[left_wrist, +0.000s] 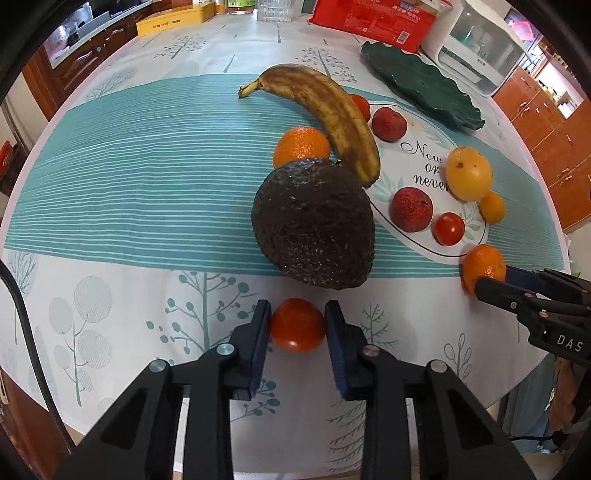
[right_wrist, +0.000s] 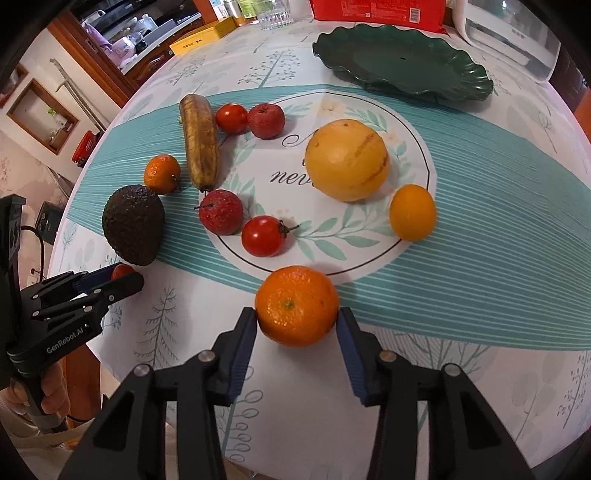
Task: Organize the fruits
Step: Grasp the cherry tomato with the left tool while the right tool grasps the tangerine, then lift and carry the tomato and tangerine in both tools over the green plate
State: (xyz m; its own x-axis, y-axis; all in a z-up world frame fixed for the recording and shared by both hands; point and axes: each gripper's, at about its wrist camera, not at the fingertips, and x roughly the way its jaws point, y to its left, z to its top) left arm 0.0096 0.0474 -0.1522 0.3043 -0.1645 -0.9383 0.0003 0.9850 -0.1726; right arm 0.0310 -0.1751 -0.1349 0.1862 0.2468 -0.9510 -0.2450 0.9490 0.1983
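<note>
My left gripper point(left_wrist: 297, 317) is shut on a small red tomato point(left_wrist: 297, 325) just in front of a dark avocado point(left_wrist: 314, 225). My right gripper point(right_wrist: 297, 317) is shut on a mandarin point(right_wrist: 297, 305) near the table's front edge; it shows in the left wrist view point(left_wrist: 484, 267) too. On the cloth lie a brown banana point(right_wrist: 199, 142), another mandarin point(right_wrist: 161, 173), two tomatoes point(right_wrist: 264, 236) point(right_wrist: 231, 117), two red lychee-like fruits point(right_wrist: 221, 211) point(right_wrist: 266, 115), a large yellow fruit point(right_wrist: 347, 159) and a small orange fruit point(right_wrist: 412, 212). An empty green plate point(right_wrist: 402, 64) stands at the back.
A red package point(left_wrist: 373, 18), a yellow box point(left_wrist: 173, 20), a glass point(right_wrist: 275, 13) and a white appliance point(left_wrist: 476, 48) stand along the table's far edge. The left gripper shows in the right wrist view point(right_wrist: 118, 277) at the left. Wooden cabinets surround the table.
</note>
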